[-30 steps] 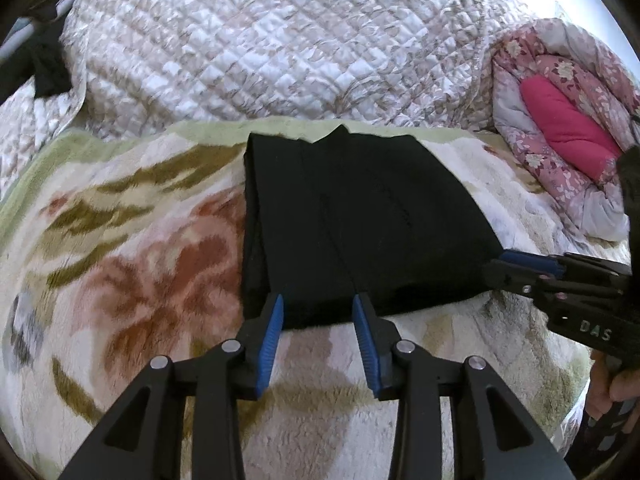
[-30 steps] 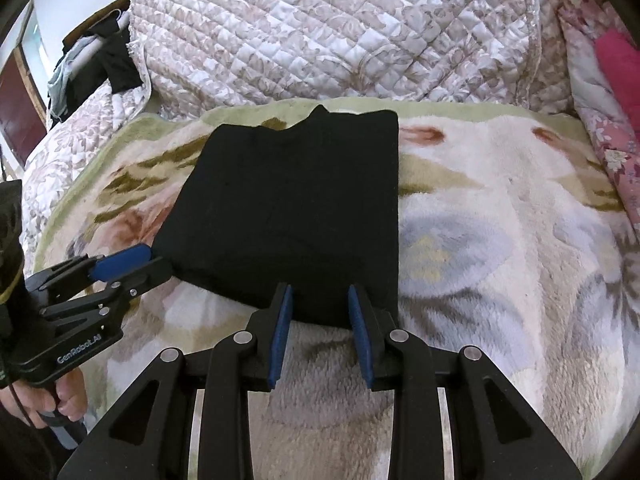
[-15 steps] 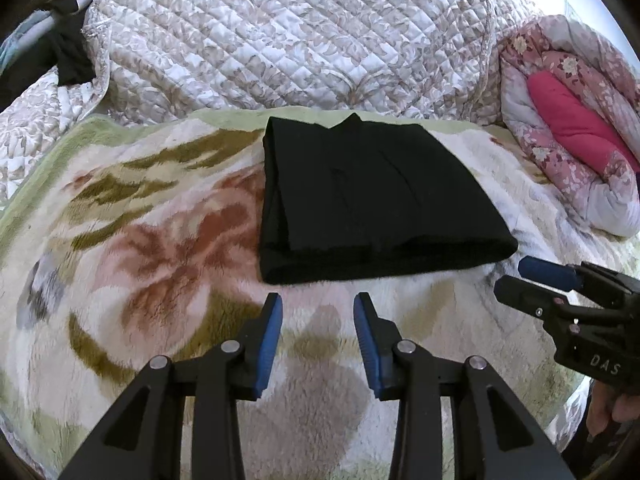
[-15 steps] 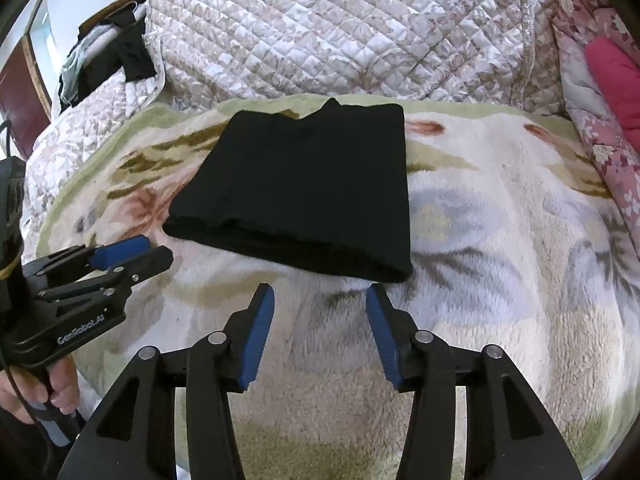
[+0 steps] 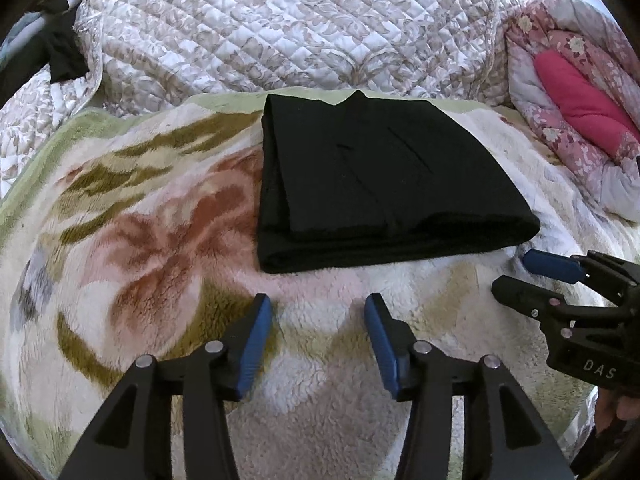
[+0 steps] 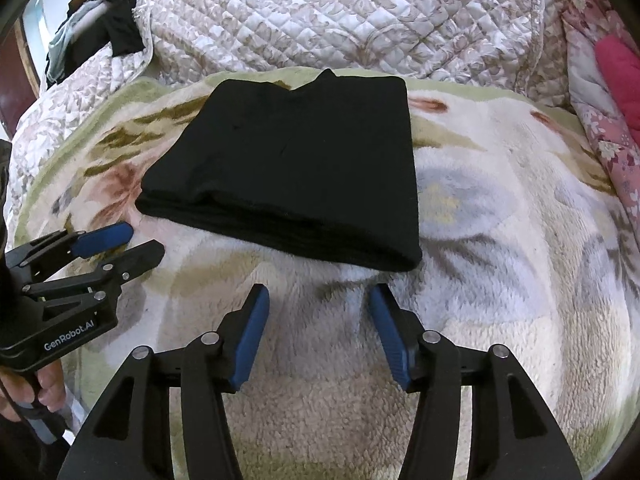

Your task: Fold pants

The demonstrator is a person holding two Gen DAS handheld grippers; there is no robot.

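— On the bed, what's changed since a second ago?

— Both tools have let go. The left tool (image 5: 318,318) had its pads at the near hem of the pants (image 5: 376,184) a second back; now it sits short of the hem, over bare blanket (image 5: 140,240), jaws apart with nothing between them. They've just been opening.

— And the right one?

— Same. The right tool (image 6: 318,312) was at the near edge too; it has come off, and its jaws have just been widening as well. Only fleece shows between its pads (image 6: 250,344).

— Where are the pants?

— Lying flat on the blanket, folded into a thick black rectangle, layered edges facing the tools, a small peak of cloth poking out at the far side. Neither tool touches them. From the left camera the right tool's tip is just beside the near right corner of the fold.

— What about the surface?

— A fluffy cream blanket with big rust, olive and grey flowers and a pale green border. Behind it a quilted beige spread (image 5: 280,28) is heaped up. Off to the right there's a rolled pink floral quilt (image 5: 568,120). At far left some dark clothes (image 6: 116,28) hang on a rail.

— Anyone in sight?

— Just fingers wrapped round each tool's handle at the picture edges.
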